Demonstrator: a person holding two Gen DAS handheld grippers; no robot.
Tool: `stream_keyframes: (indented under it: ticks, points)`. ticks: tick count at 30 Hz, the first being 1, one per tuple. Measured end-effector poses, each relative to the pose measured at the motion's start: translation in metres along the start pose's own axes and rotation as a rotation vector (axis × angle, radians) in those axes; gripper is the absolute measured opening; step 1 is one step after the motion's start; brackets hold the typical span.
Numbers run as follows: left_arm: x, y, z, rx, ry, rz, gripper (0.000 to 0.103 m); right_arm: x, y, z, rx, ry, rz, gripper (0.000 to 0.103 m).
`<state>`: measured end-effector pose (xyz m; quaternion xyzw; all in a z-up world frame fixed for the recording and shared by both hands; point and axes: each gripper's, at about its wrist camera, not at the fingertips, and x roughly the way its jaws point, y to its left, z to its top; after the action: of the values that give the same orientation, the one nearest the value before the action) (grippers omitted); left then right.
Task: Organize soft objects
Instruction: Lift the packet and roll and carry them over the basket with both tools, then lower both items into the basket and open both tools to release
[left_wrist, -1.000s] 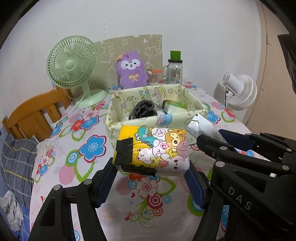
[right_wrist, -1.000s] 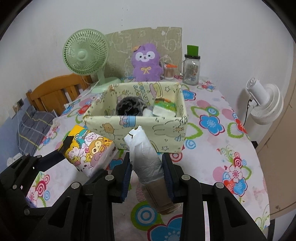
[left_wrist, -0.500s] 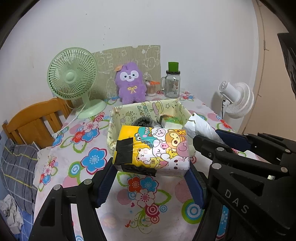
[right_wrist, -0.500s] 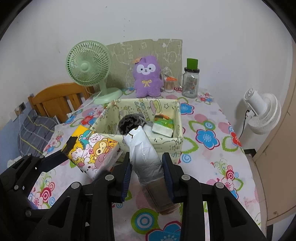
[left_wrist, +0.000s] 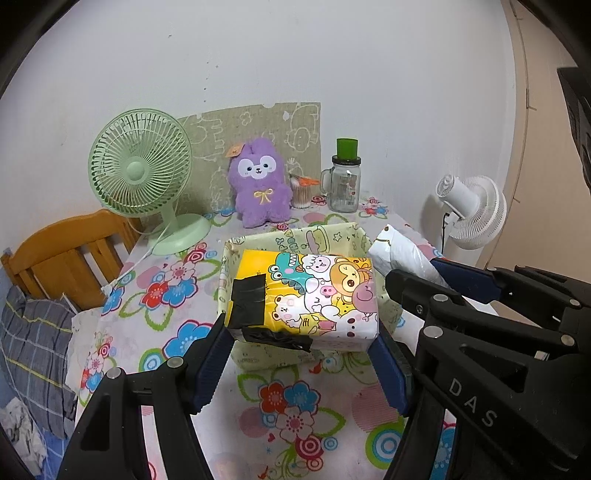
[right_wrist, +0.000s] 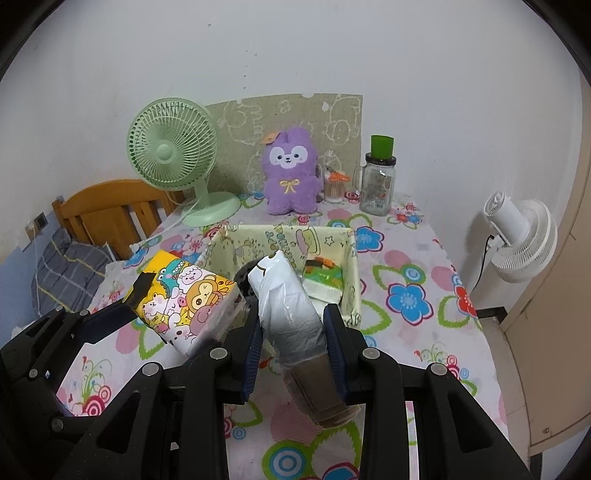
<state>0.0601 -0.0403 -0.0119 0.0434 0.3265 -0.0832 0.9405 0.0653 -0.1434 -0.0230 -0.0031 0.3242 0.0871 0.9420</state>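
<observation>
My left gripper (left_wrist: 301, 356) is shut on a yellow cartoon-print tissue pack (left_wrist: 306, 299), held in the air in front of the pale fabric box (left_wrist: 295, 240); the pack also shows in the right wrist view (right_wrist: 184, 295). My right gripper (right_wrist: 293, 347) is shut on a white plastic-wrapped roll (right_wrist: 284, 306), raised over the near side of the fabric box (right_wrist: 351, 266). The roll shows at the right of the left wrist view (left_wrist: 402, 254). Inside the box lie a dark bundle (right_wrist: 243, 277) and a green tissue pack (right_wrist: 323, 278).
At the back of the floral table (right_wrist: 406, 295) stand a green fan (right_wrist: 173, 155), a purple plush (right_wrist: 291, 173), a small jar (right_wrist: 334, 186) and a glass jar with a green lid (right_wrist: 376, 177). A white fan (right_wrist: 521, 236) stands right; a wooden chair (right_wrist: 107, 210) left.
Both grippers have risen and drawn back with their loads. The box now sits lower and farther in both views, and more of the table and the wall shows.
</observation>
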Motion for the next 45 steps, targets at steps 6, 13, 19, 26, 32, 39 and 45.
stream_keyframes:
  ticks: [6,13,19,26,32,39,45]
  points:
    - [0.011,0.004,0.010,-0.004,0.005,0.000,0.073,0.010,-0.001,0.011,-0.002,0.002,-0.002,0.036]
    - [0.027,0.008,0.020,-0.013,0.018,-0.007,0.073,0.025,-0.003,0.023,-0.004,0.012,0.003,0.036]
    - [0.042,0.011,0.027,-0.016,0.028,-0.006,0.073,0.040,-0.005,0.030,-0.008,0.026,0.007,0.036]
    - [0.058,0.016,0.035,-0.029,0.036,-0.001,0.073,0.056,-0.008,0.040,-0.010,0.036,0.007,0.036]
    - [0.074,0.021,0.039,-0.047,0.056,0.006,0.074,0.071,-0.009,0.046,-0.012,0.050,0.015,0.036]
    - [0.096,0.023,0.039,-0.063,0.089,0.008,0.074,0.085,-0.014,0.050,-0.009,0.067,0.012,0.036]
    - [0.110,0.023,0.036,-0.047,0.119,0.017,0.076,0.093,-0.017,0.051,-0.003,0.080,0.004,0.036]
